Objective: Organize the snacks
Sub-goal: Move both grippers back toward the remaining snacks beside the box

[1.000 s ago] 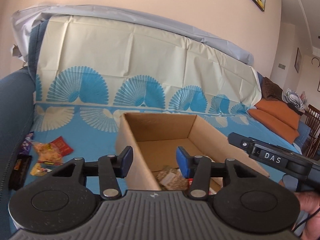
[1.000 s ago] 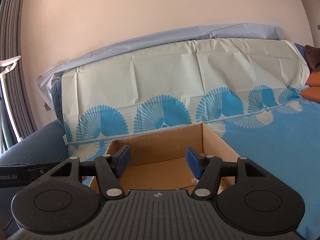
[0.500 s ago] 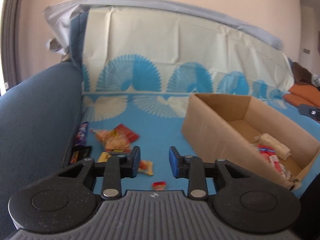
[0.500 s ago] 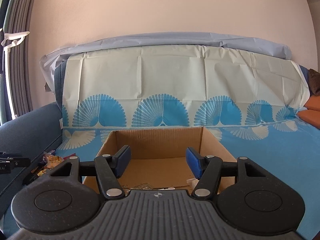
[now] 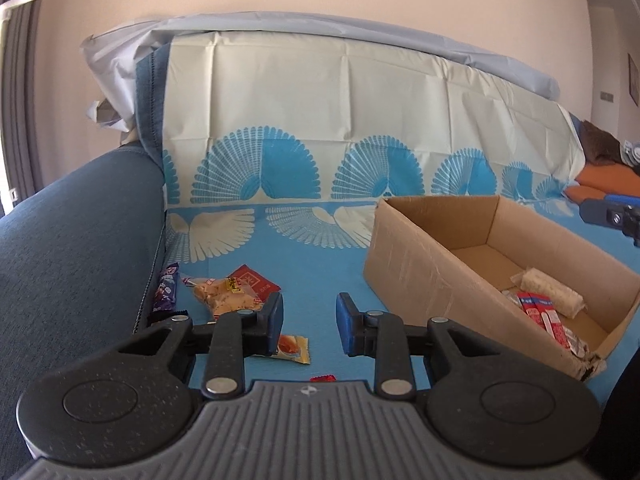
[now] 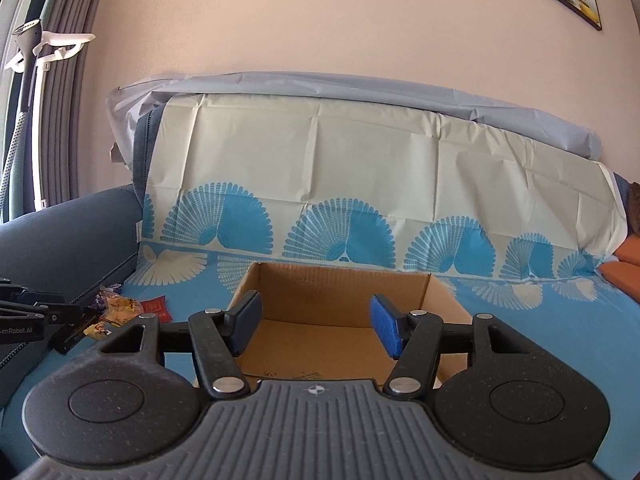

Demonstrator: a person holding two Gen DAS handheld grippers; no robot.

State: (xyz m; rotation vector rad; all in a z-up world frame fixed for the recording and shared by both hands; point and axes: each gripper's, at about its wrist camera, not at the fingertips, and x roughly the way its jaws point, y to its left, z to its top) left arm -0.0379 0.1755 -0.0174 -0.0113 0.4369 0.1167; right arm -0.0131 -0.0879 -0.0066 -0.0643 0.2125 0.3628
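Note:
An open cardboard box (image 5: 420, 264) stands on the blue cloth. Inside it lie a white wrapped roll (image 5: 552, 290) and red-and-white packets (image 5: 540, 314). Left of the box, loose snacks are scattered: a purple wrapper (image 5: 168, 290), a clear bag of golden snacks (image 5: 226, 298) on a red packet (image 5: 256, 280), a small yellow packet (image 5: 294, 348) and a tiny red sweet (image 5: 322, 378). My left gripper (image 5: 310, 322) is open and empty just above the yellow packet. My right gripper (image 6: 316, 322) hangs open and empty before the box (image 6: 340, 296), its jaws closing a little.
A dark blue sofa armrest (image 5: 72, 260) walls in the left side next to the snacks. The fan-patterned cloth (image 5: 320, 140) runs up the sofa back. Orange cushions (image 5: 608, 178) lie at the far right. A white stand (image 6: 32, 60) is by the curtain.
My left gripper has swung left from over the box to the loose snacks, dropped lower, and its jaws have narrowed. The right gripper has rolled and shifted slightly in front of the box.

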